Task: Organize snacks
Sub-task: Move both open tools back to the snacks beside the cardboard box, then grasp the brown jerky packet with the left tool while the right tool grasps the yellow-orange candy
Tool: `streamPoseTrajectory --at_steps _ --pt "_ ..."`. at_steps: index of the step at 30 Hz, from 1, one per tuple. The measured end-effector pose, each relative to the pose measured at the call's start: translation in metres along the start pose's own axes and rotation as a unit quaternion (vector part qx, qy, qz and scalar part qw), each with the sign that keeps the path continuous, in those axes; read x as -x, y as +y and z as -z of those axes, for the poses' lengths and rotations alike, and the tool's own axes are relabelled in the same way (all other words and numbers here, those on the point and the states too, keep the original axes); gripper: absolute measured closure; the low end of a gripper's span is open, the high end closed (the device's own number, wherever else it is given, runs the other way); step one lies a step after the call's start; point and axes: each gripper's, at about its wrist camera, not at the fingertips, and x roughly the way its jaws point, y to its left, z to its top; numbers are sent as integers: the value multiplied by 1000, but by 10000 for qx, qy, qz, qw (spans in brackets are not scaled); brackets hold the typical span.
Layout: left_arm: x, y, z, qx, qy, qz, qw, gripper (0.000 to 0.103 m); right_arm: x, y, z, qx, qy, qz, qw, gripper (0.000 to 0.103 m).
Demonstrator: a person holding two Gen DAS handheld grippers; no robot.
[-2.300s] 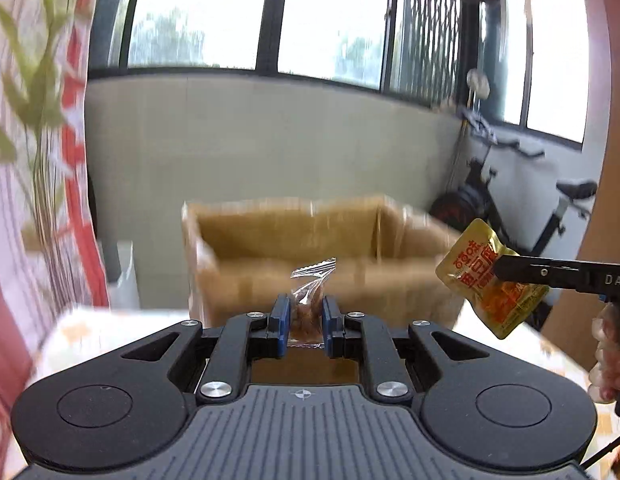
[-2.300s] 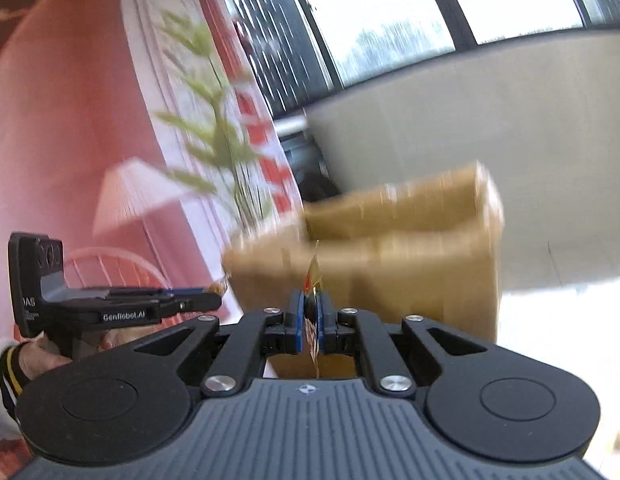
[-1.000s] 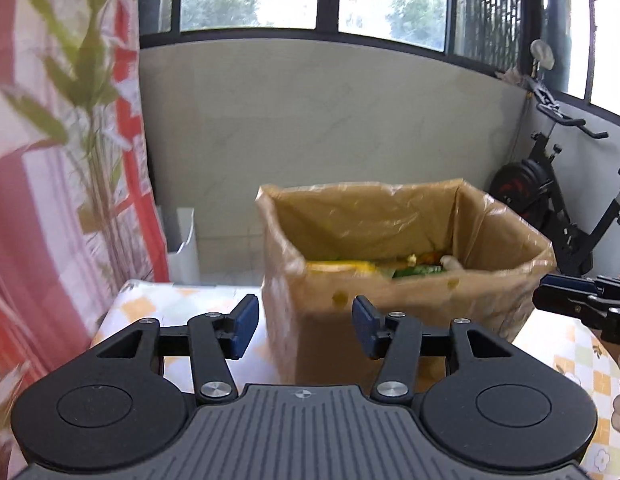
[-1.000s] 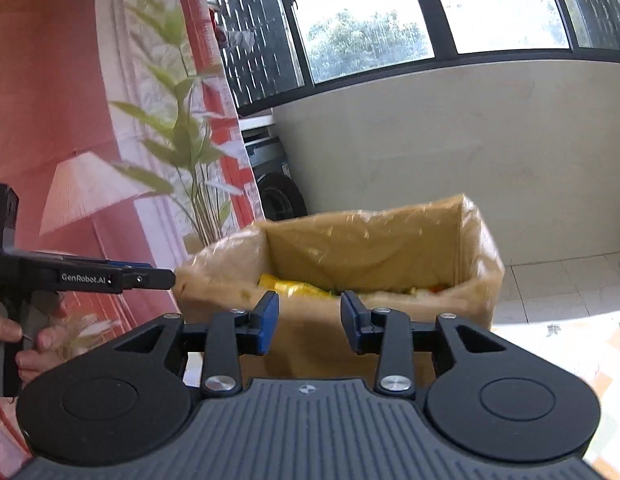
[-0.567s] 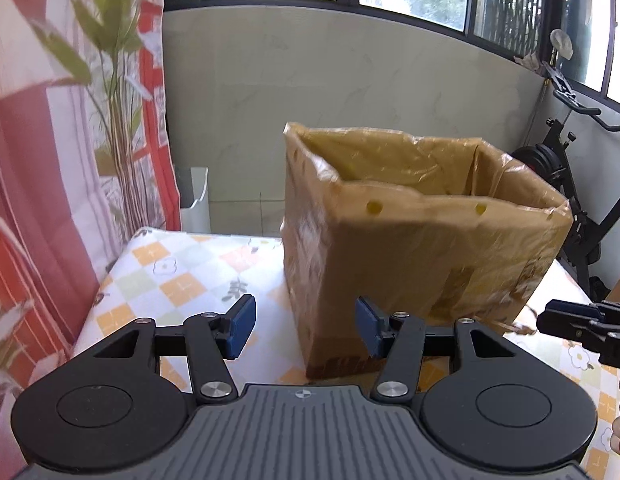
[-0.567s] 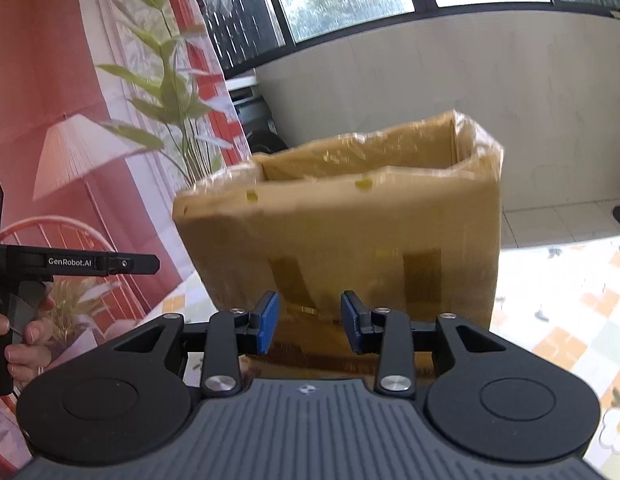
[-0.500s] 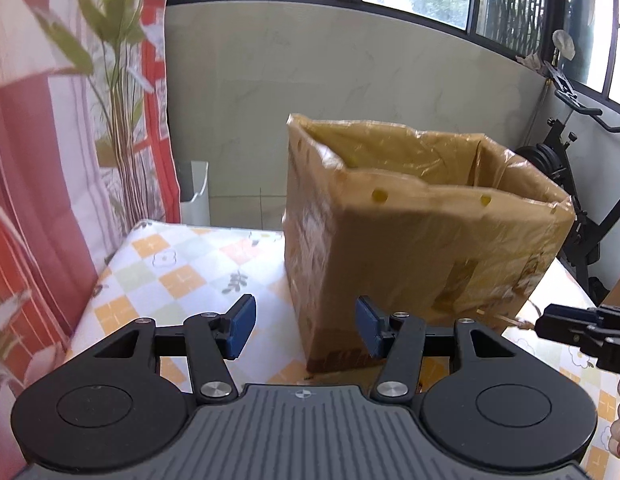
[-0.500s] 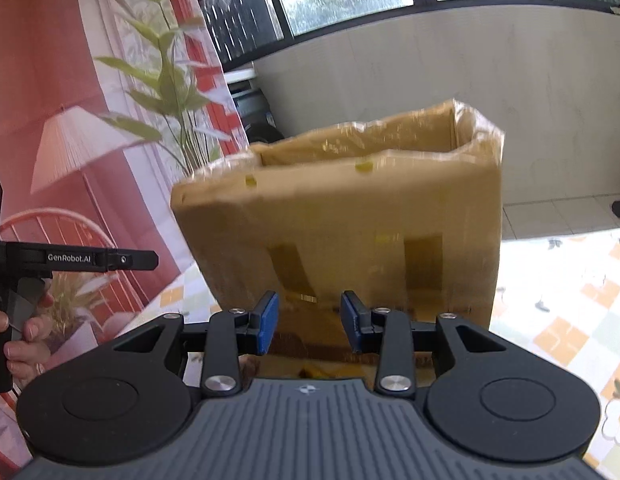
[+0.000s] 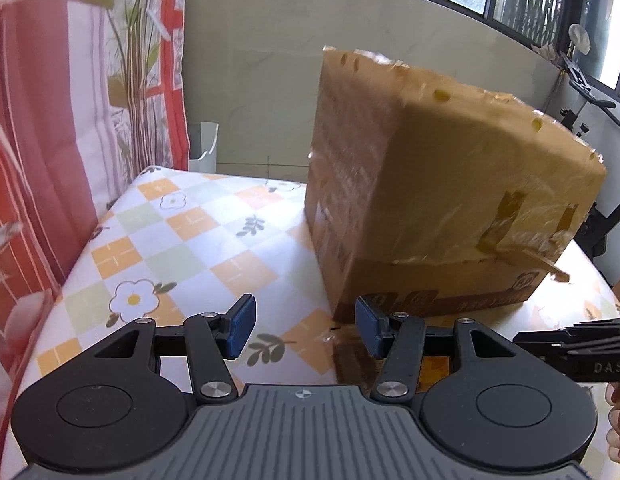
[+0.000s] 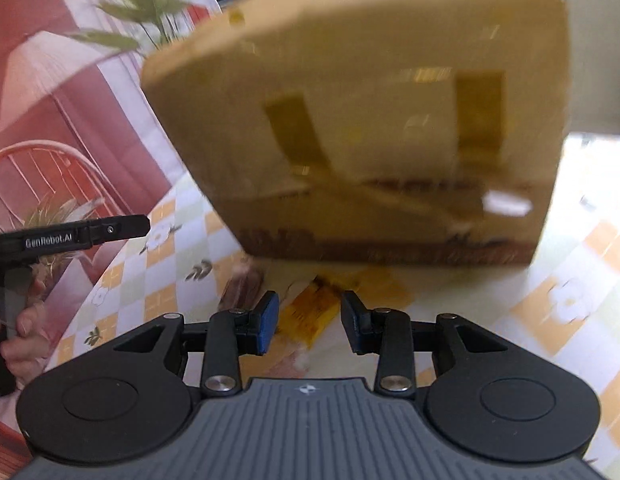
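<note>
On the far left of the left wrist view hangs a curtain with red stripes and green leaves printed on it. Next to it the desk begins, covered by a cloth with orange and green squares and small flowers. The left gripper is above this cloth with its fingers apart, and nothing is between them, only the bare cloth and a leaf pattern. Its right finger is seen in front of the bottom corner of the cardboard box, but I cannot tell if it touches it. The box stands on the desk, wrapped in clear film with strips of brown tape, and from here only its outer walls can be seen, not the inside. At the right edge the tip of the right gripper enters the view, low and near the box.

In the right wrist view, a hand holds the left gripper at the left edge. Going right, a dark brown snack packet lies on the cloth just in front of the box, a little left of the right gripper's left finger. A yellow snack packet lies flat on the desk under the right gripper, seen in the gap between its two fingers. The fingers are open and do not press on it. How high they are above the packet I cannot say. The view is blurred, so the print on the packets cannot be read.
</note>
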Motion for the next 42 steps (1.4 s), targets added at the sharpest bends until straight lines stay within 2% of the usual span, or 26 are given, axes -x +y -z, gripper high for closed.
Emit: streamPoseTrajectory --at_steps 7,9,11,14,16,21,30,37,39,42 --pt "-15 6 19 49 6 -118 9999 46 -48 10 -15 0 606 318 9977 65" --pt "-17 7 23 75 0 -154 9999 46 -59 8 -18 -171 691 495 9962 59" --pt "-19 9 28 165 23 -173 9997 46 -66 1 -19 -536 706 652 9939 47" --pt "-21 13 32 325 23 -155 9993 46 -76 -9 -19 -991 762 878 9883 46" --pt "-22 13 34 414 23 -141 9990 46 -78 -9 -21 -994 692 924 9883 46" --pt "-23 12 40 594 -33 -124 9982 46 -85 4 -20 -630 719 1071 9896 46" --pt "-22 6 48 594 69 -207 9980 46 -95 26 -14 129 685 1267 9895 45" --pt "-17 3 52 608 167 -328 9975 46 -91 31 5 1110 579 1237 9844 47" --pt "-16 0 53 593 192 -341 9975 46 -88 27 7 1080 498 1123 9865 48" --pt "-15 -6 53 539 222 -355 9977 46 -81 20 7 1126 444 1080 9868 64"
